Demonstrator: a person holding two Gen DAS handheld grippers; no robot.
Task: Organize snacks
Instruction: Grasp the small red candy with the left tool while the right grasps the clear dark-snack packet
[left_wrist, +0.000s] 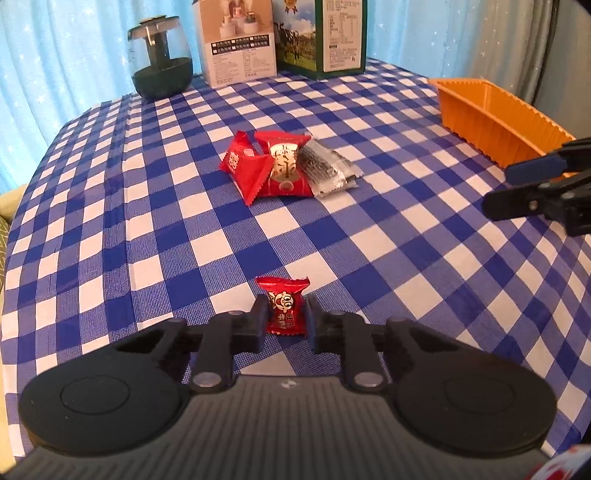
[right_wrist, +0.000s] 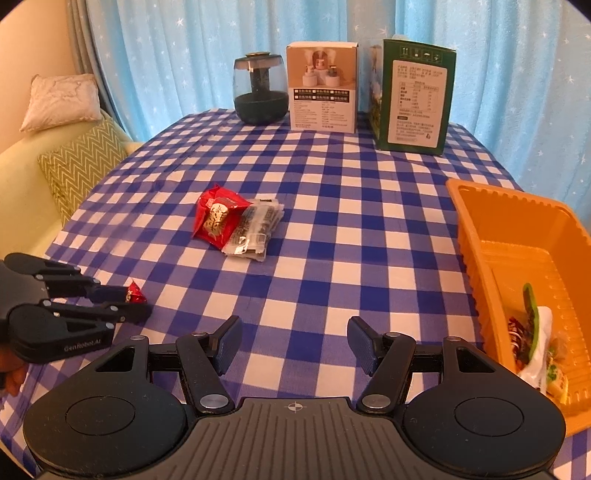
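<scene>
- Our left gripper (left_wrist: 284, 314) is clamped on a small red candy (left_wrist: 283, 303).
- Our right gripper (right_wrist: 293, 341) stands half open, apparently holding nothing, beside the orange tray (right_wrist: 476, 236).

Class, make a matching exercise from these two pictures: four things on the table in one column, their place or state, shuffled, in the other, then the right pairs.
1 small red candy
2 orange tray
3 right gripper
4 green box

a open, empty
b far table edge
c holds snack packets
d between the left gripper's fingers

Pairs: 1-d, 2-c, 3-a, 4-b
</scene>
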